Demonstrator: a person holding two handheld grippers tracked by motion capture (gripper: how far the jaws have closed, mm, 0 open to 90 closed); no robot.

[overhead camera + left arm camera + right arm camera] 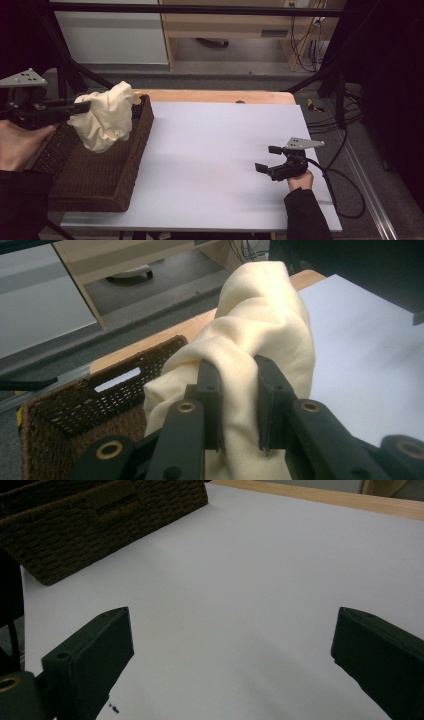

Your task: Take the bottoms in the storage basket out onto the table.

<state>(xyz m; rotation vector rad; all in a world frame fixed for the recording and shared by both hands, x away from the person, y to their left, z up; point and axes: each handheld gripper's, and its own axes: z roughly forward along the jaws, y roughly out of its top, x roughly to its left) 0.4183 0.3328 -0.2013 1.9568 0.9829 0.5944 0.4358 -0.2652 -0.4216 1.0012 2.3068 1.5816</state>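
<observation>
A bunched cream cloth hangs over the dark wicker basket at the table's left. My left gripper is shut on the cloth and holds it up above the basket. In the left gripper view the two black jaws pinch a fold of the cloth, with the basket's far wall behind it. My right gripper rests low over the white table top at the right, open, with nothing between its jaws. In the right gripper view the jaws stand wide apart over the bare white sheet.
The white sheet covers most of the wooden table. The basket's side wall shows at the upper left of the right gripper view. Cables trail off the table's right edge. Cabinets and black frame bars stand beyond the table.
</observation>
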